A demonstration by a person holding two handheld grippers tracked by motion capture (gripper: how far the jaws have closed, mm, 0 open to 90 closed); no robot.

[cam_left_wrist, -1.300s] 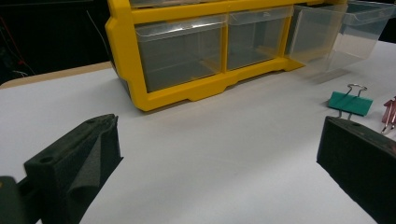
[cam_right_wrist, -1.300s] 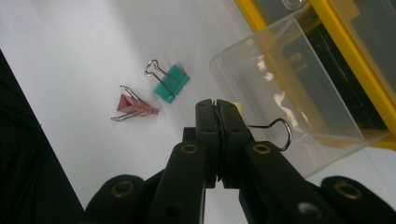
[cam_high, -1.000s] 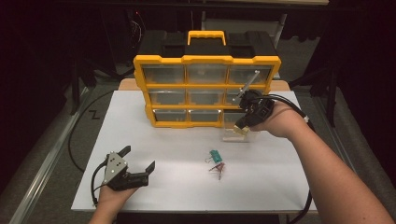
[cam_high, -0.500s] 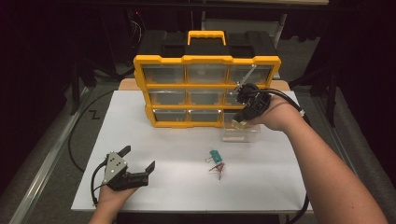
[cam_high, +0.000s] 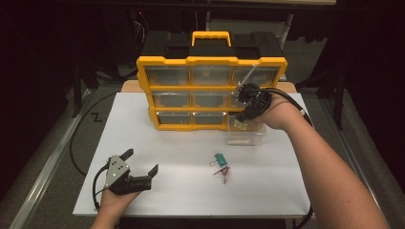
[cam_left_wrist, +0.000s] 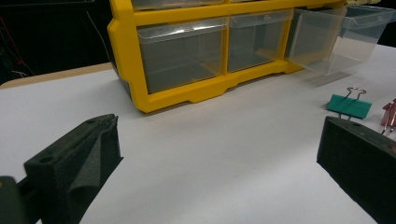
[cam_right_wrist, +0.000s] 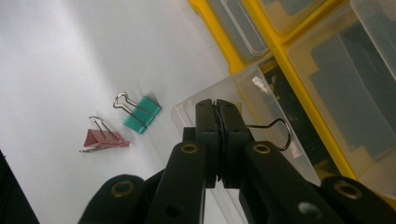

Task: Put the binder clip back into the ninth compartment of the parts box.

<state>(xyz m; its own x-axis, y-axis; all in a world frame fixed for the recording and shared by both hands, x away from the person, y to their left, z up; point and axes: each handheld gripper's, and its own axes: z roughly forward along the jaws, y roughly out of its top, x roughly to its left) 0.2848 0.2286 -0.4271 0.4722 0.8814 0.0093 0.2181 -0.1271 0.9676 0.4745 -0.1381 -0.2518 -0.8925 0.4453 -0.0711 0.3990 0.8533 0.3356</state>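
Right gripper (cam_high: 242, 121) sits at the far right of the table, jaws pressed tight together over the clear drawer (cam_high: 247, 136) that is pulled out of the bottom right slot of the yellow organizer (cam_high: 212, 61). In the right gripper view the jaws (cam_right_wrist: 217, 140) pinch something with a wire handle (cam_right_wrist: 275, 133) sticking out on one side, which looks like a binder clip; the body of it is hidden between the pads. The held piece hangs right over the open drawer, at or just above its rim; can't tell if it touches the plastic.

Two more clips lie loose on the white table (cam_high: 157, 143), nearer than the drawer and a bit left of it: a green binder clip (cam_high: 219, 159) and a red binder clip (cam_high: 223, 171) just beside each other, green one farther, red one nearer. Both well apart from the right gripper.

Left gripper (cam_high: 141, 167) rests at the near left of the table in the person's hand, jaws spread wide, nothing between them. In the left gripper view the green clip (cam_left_wrist: 349, 105) lies beyond its right jaw, not touching.
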